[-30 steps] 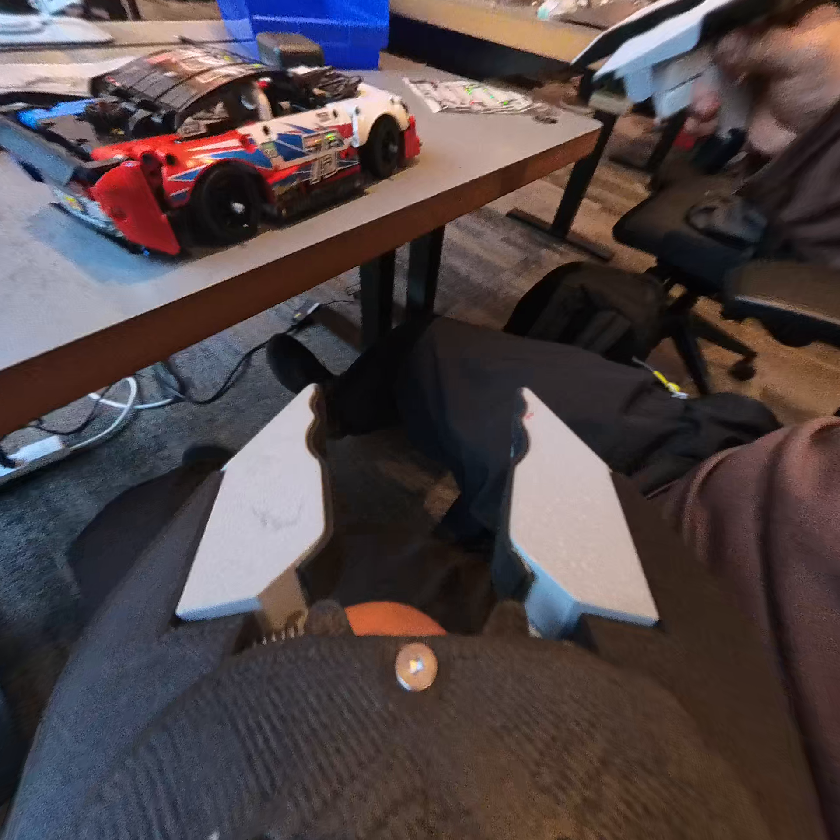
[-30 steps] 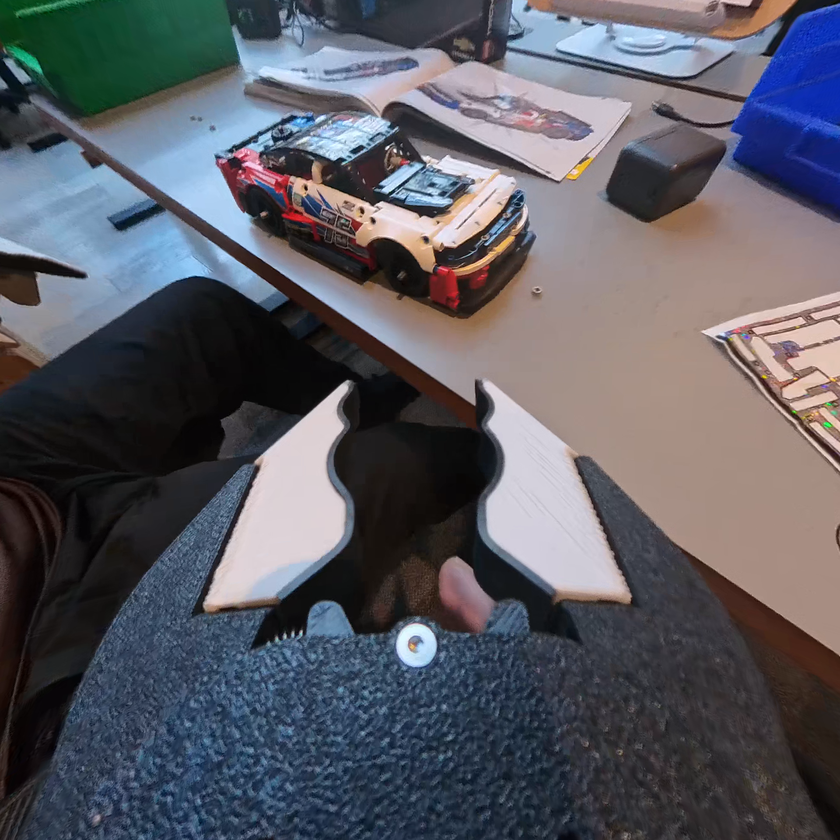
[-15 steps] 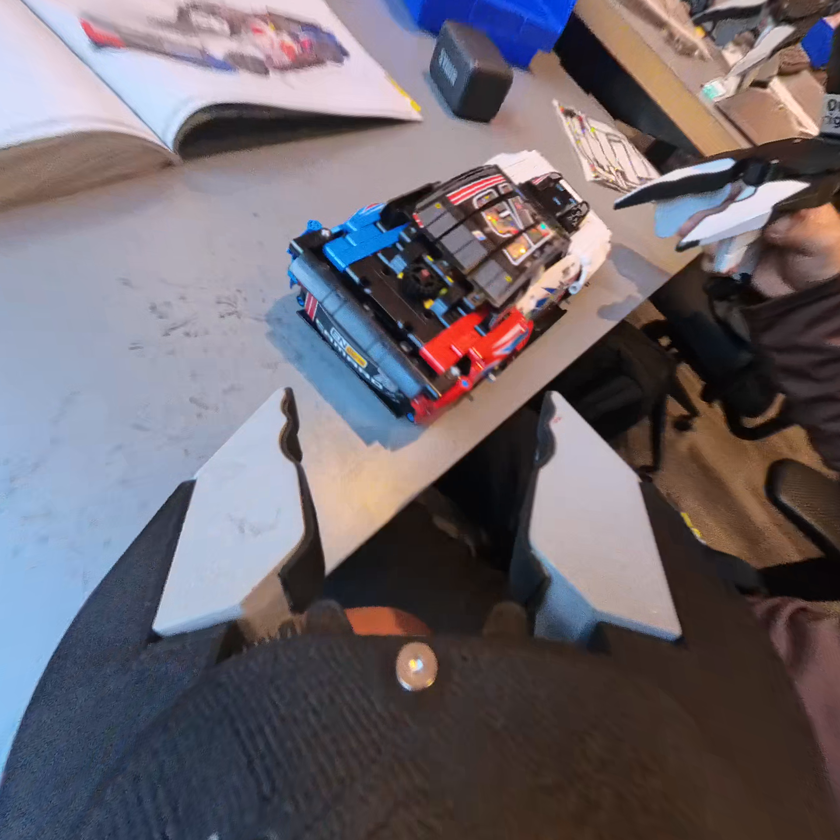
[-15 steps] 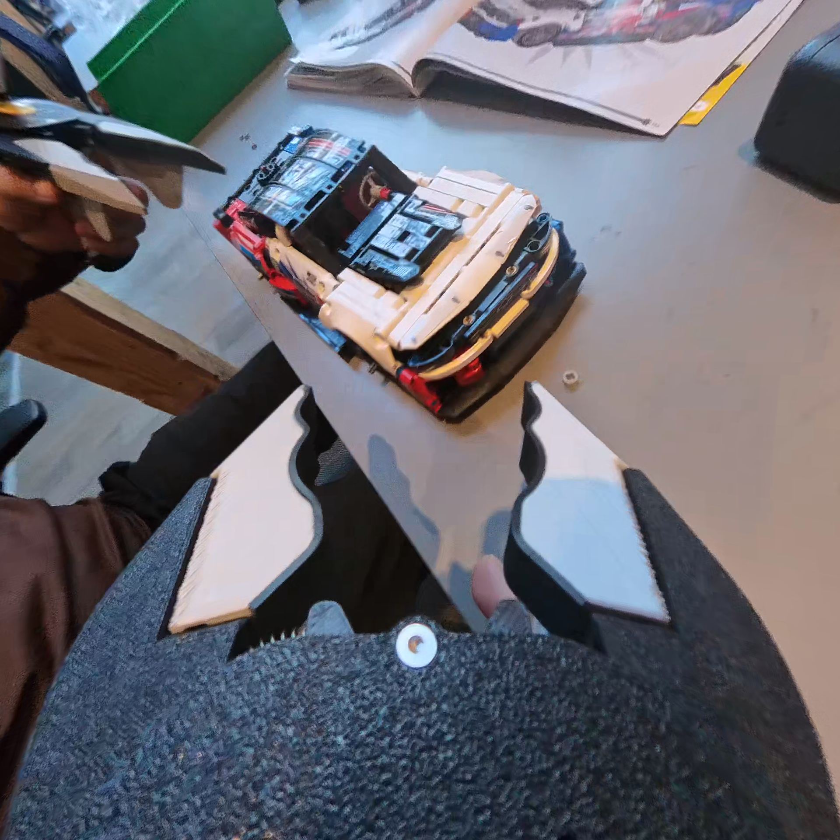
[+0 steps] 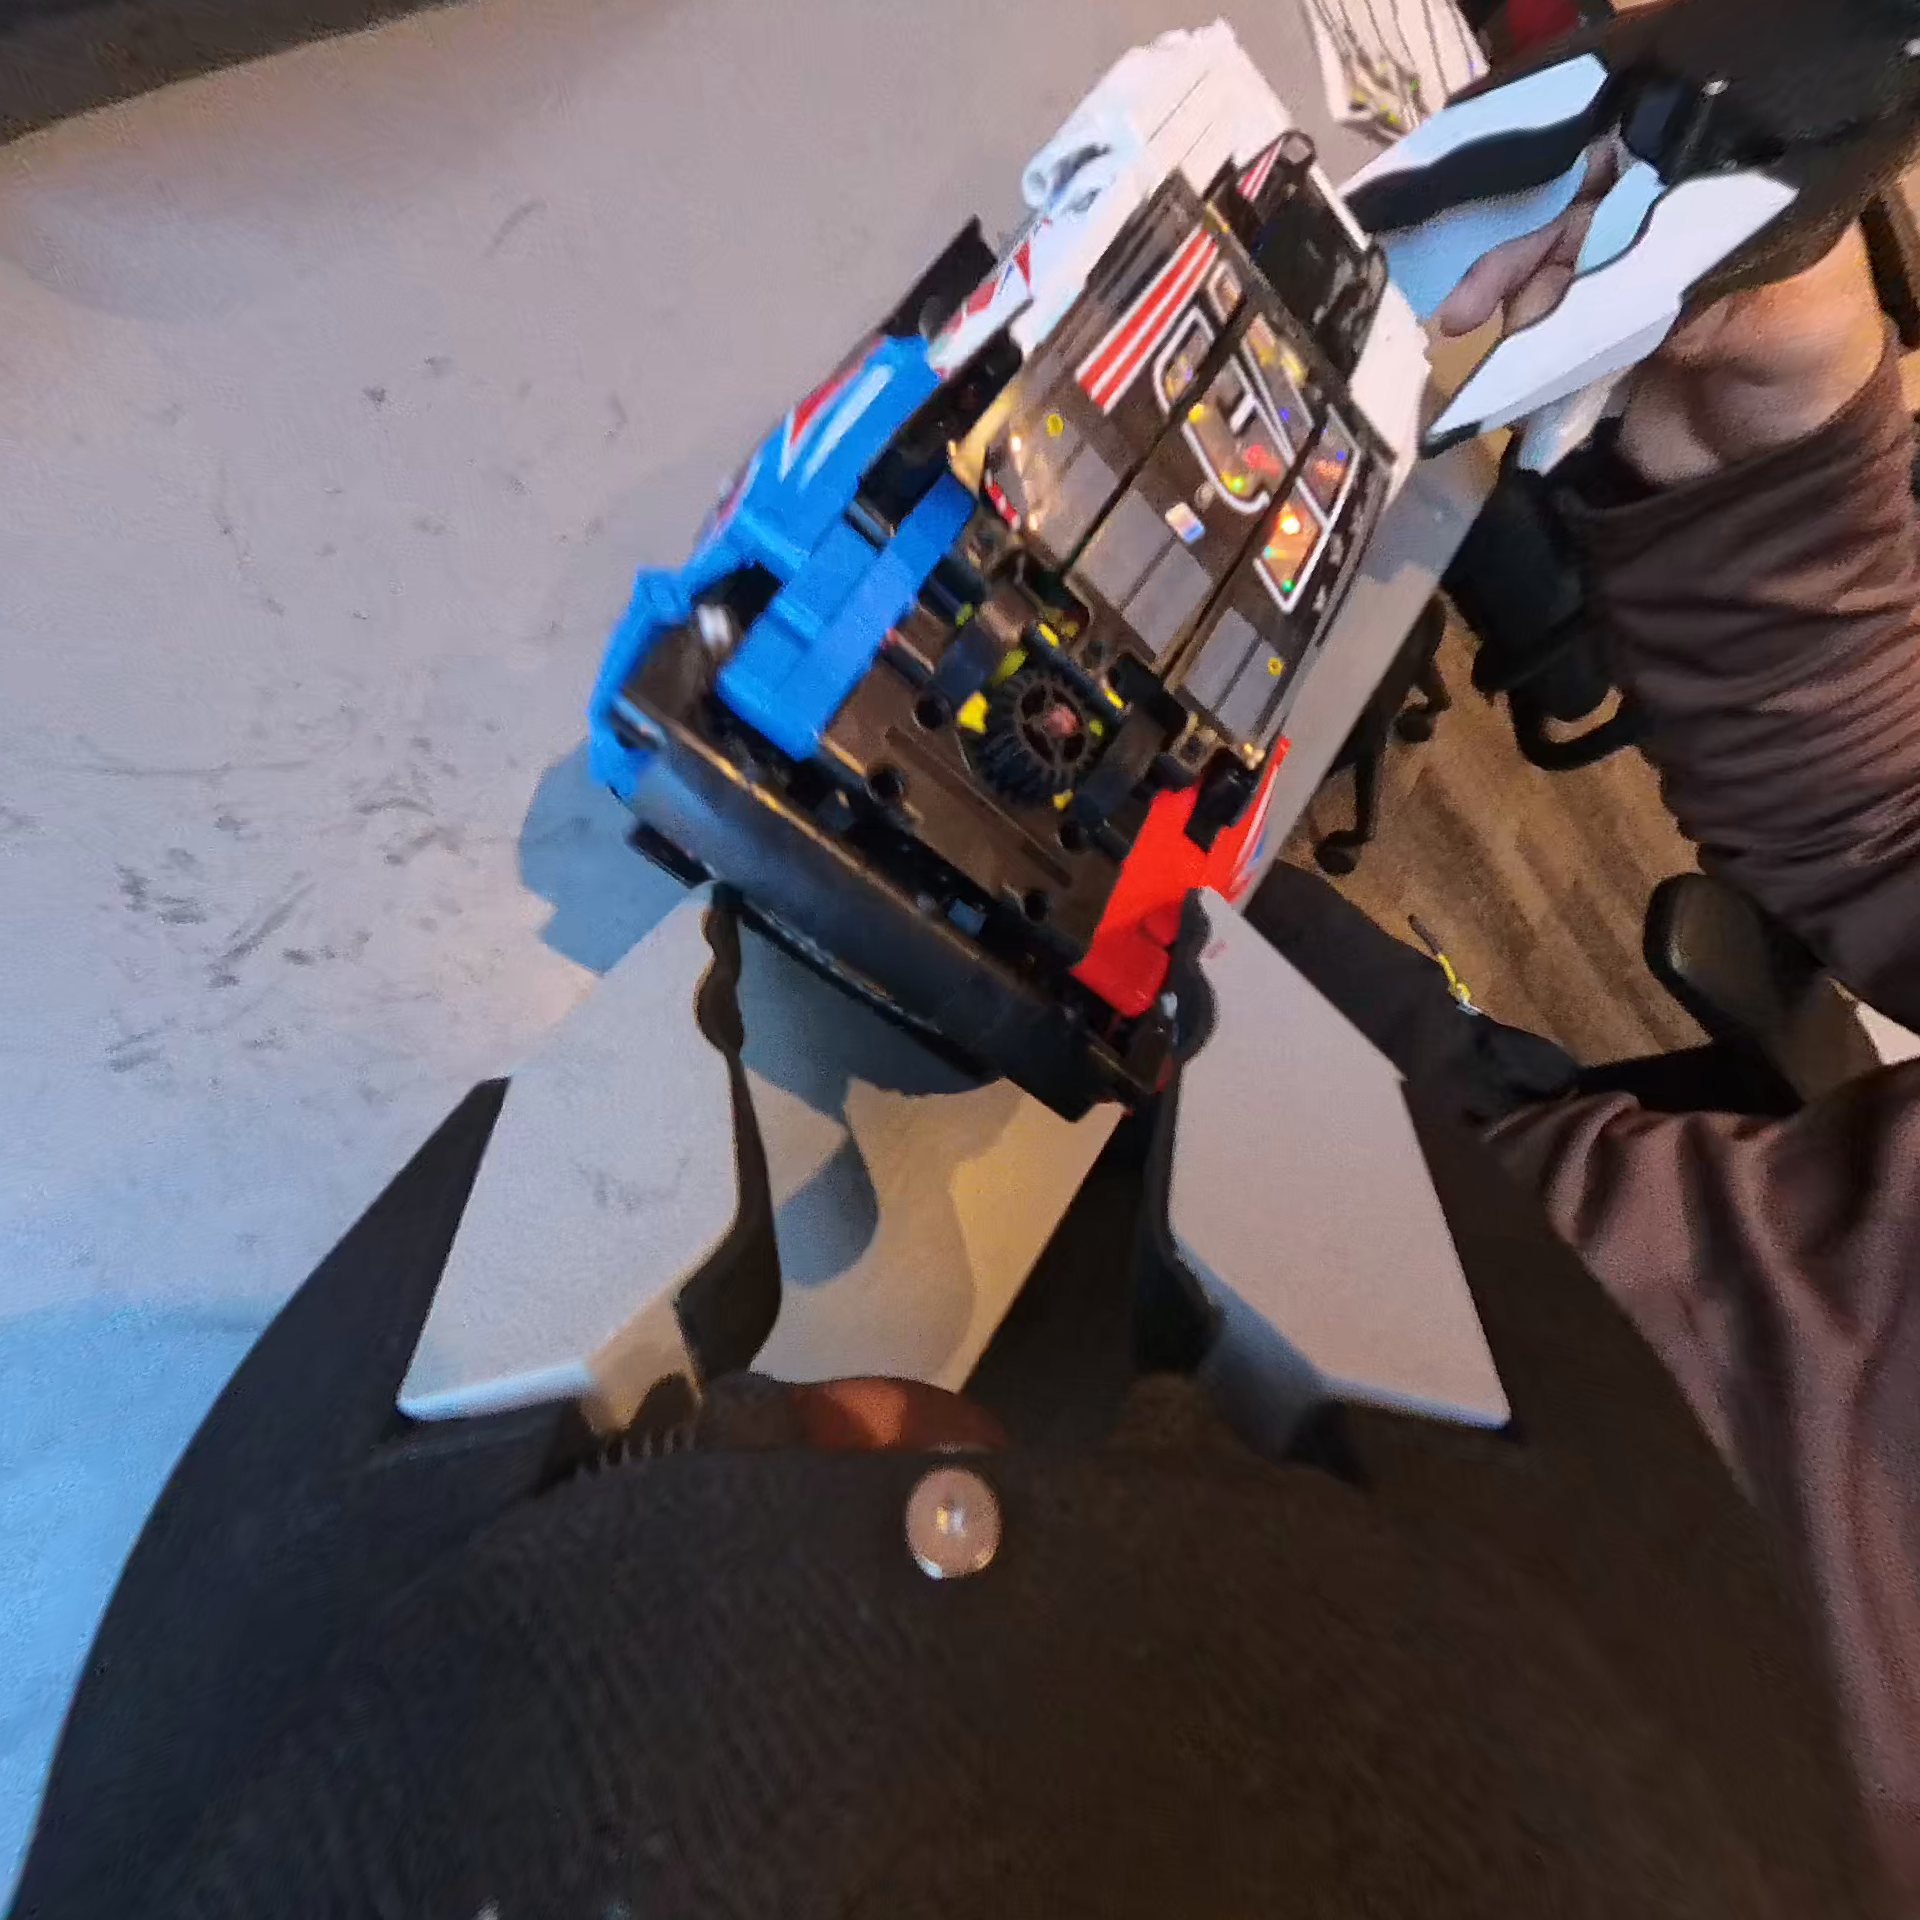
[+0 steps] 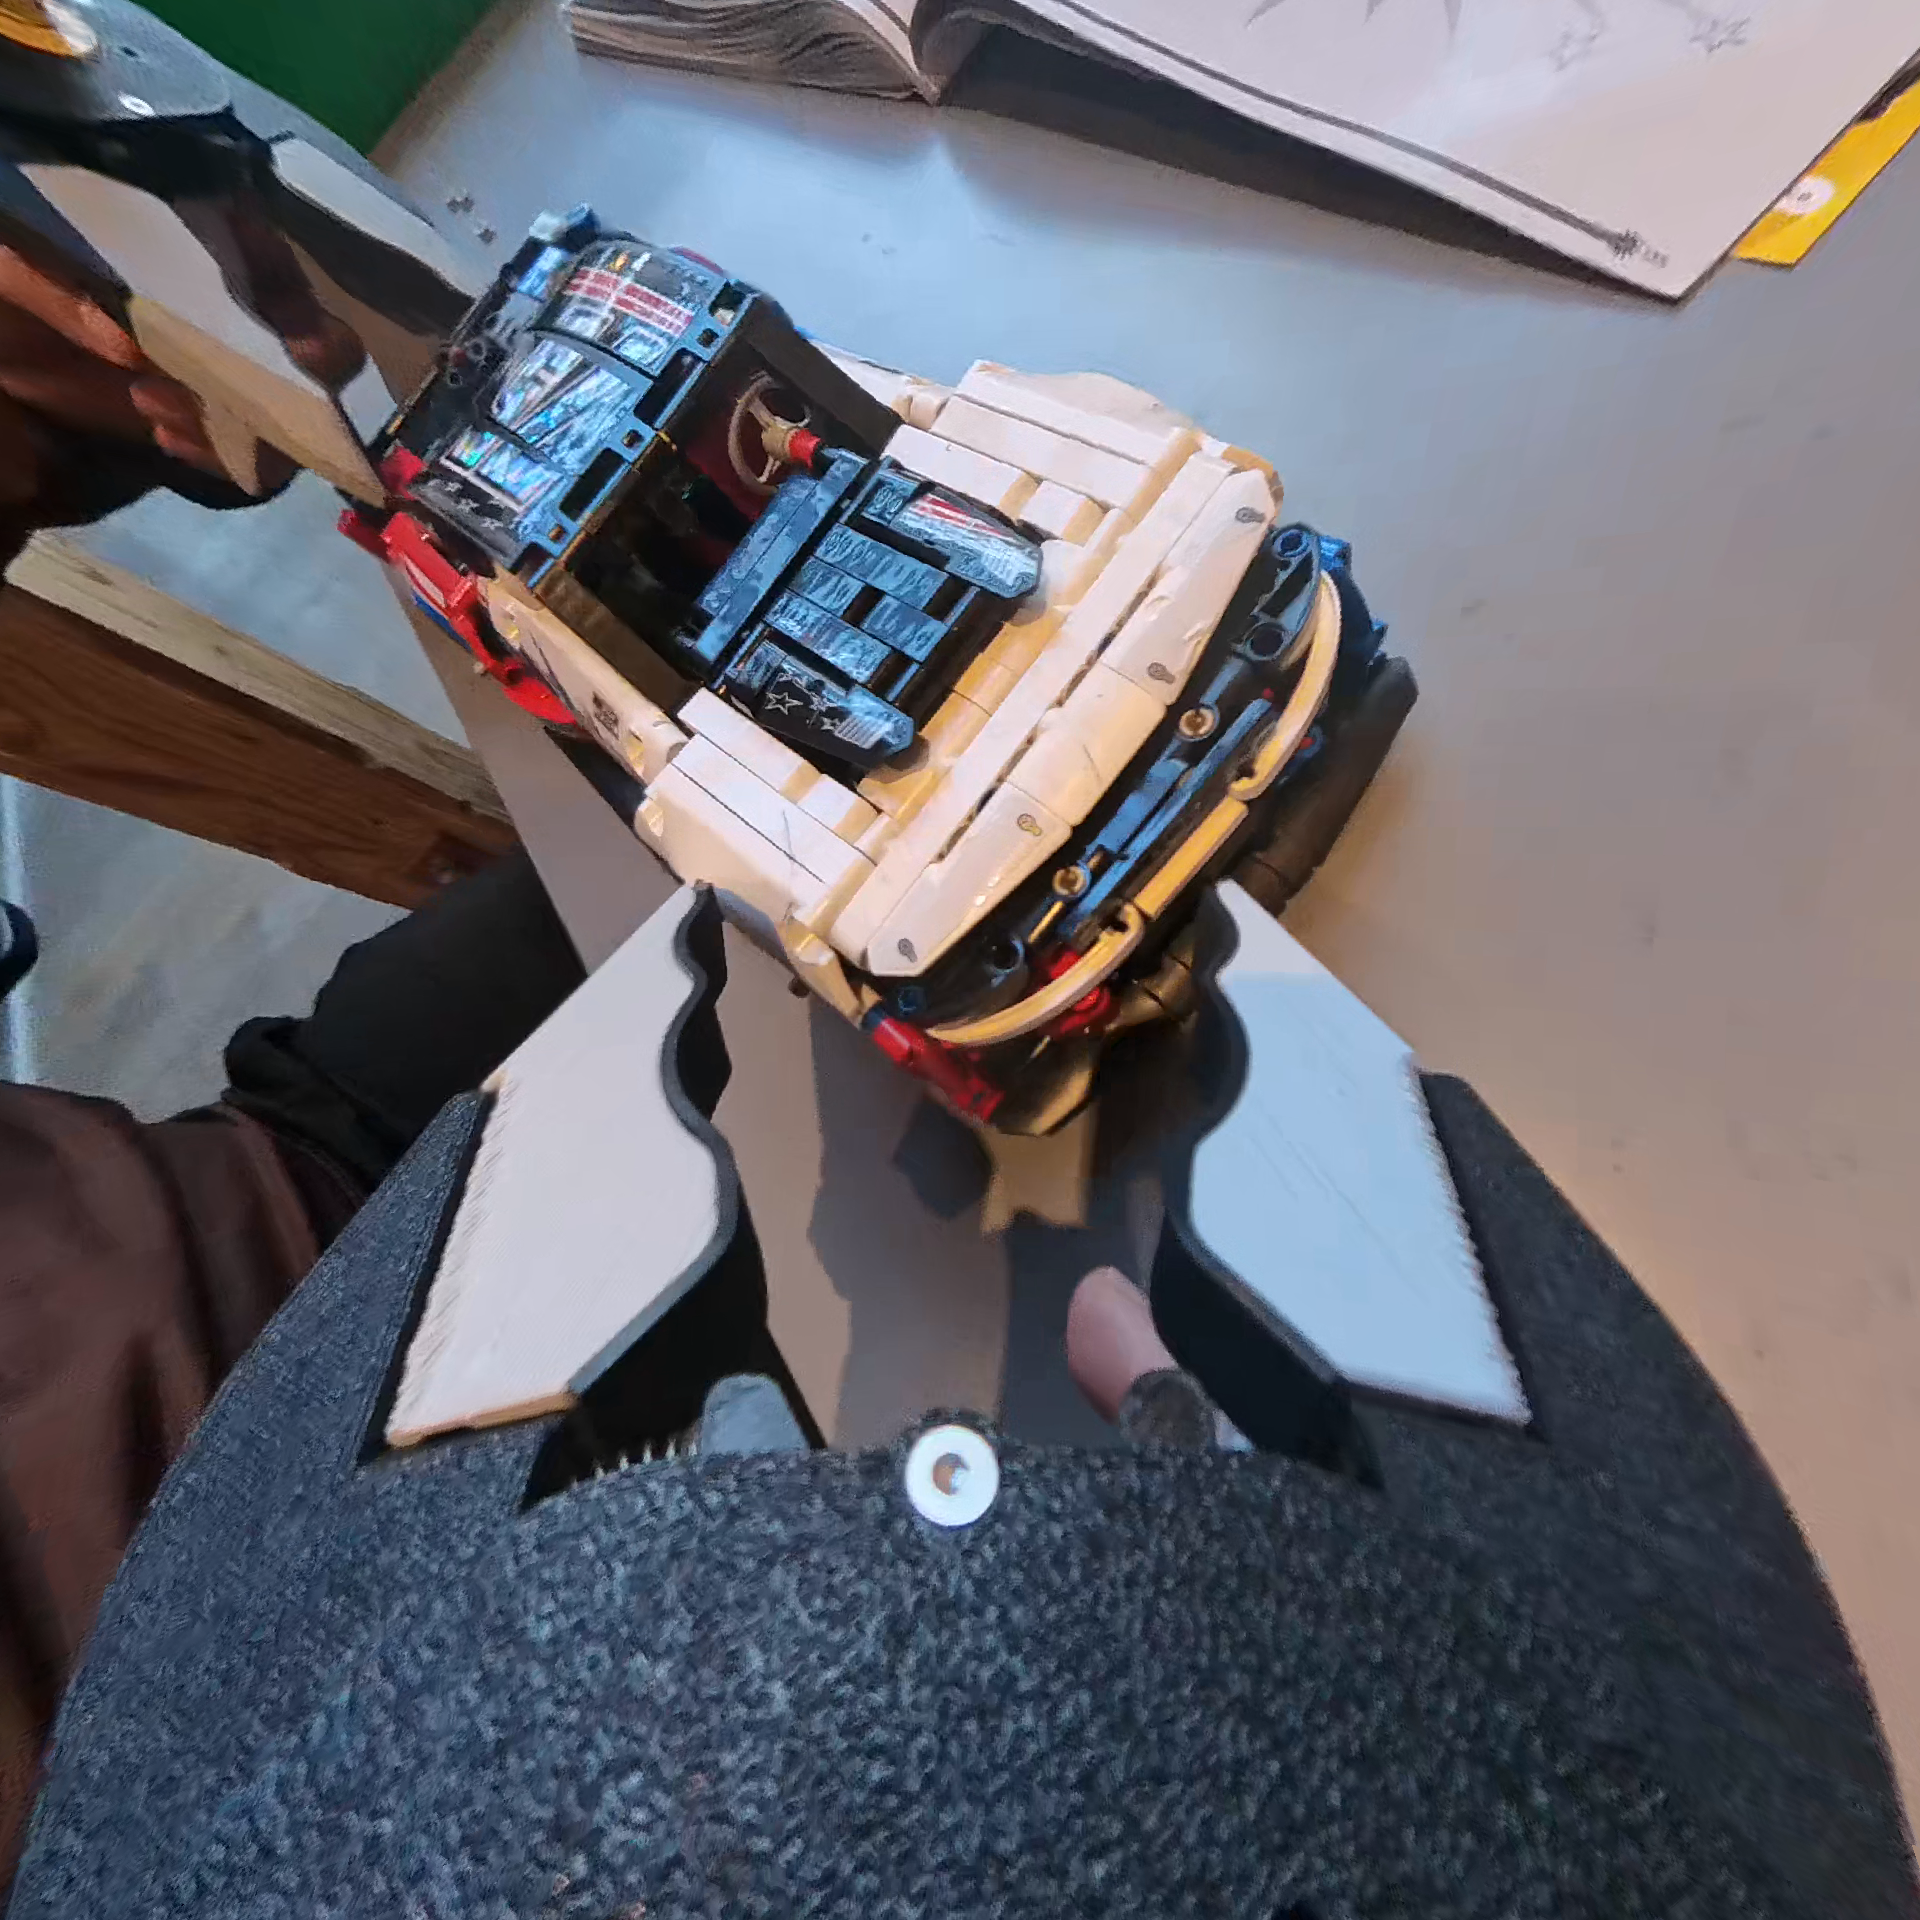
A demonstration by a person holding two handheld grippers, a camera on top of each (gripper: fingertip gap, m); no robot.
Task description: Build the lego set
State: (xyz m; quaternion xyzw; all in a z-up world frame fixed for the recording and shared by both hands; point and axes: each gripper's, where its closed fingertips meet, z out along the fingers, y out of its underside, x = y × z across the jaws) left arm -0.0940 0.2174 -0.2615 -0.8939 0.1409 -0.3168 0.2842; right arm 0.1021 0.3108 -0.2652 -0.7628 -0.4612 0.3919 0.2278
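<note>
Both grippers at either end of the lego car (image 6: 873, 634).
Left gripper (image 5: 951, 935) spread wide at the rear; right gripper (image 6: 961, 935) likewise agape at the nose, on grey table (image 6: 1558, 623).

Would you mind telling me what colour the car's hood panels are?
White, or off-white, on the lego car; the right wrist view shows the hood best.

No writing can be read; decals on the lego car (image 6: 873, 644) are blurred
</note>
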